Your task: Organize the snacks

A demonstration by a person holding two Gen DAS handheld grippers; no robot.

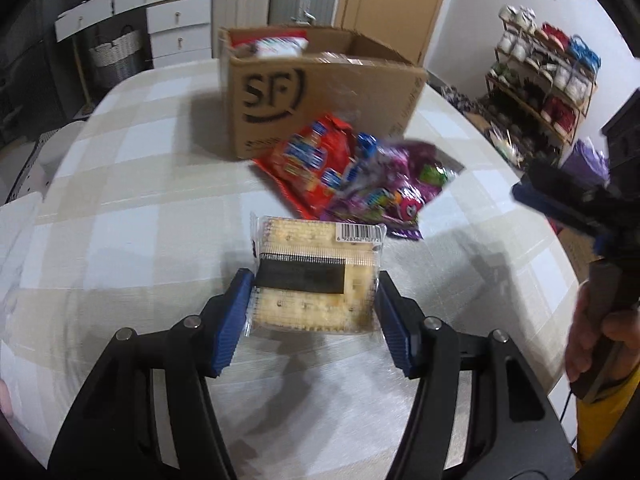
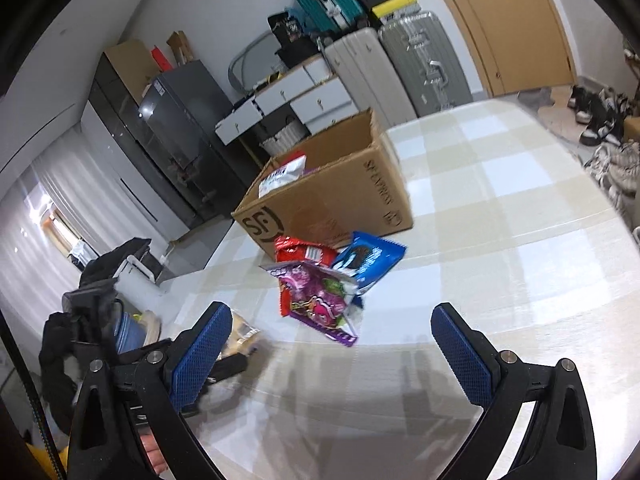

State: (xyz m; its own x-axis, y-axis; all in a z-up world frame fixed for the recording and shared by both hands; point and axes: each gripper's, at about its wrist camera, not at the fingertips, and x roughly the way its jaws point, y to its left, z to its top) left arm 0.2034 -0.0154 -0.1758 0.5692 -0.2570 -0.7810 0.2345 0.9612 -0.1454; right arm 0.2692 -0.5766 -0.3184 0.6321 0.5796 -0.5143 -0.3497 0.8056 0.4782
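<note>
Left wrist view: left claw [image 1: 314,300] clamps clear-wrapped cracker pack [image 1: 316,276]; brown cardboard box [image 1: 320,100] straight ahead. Right claw [image 2: 332,344] wide, empty, facing purple snack bag [image 2: 320,300].

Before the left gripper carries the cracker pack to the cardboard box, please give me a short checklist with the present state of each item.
1. Left gripper closed on the cracker pack, both pads against its sides: ok.
2. Pack lifted clear of the table: cannot tell.
3. Cardboard box open at the top, with room beside the packets already inside: ok.
4. Way to the box free: not ok, the red snack bag and purple candy bag lie in front of it.
5. Right gripper open, empty and off to the side: ok.
</note>
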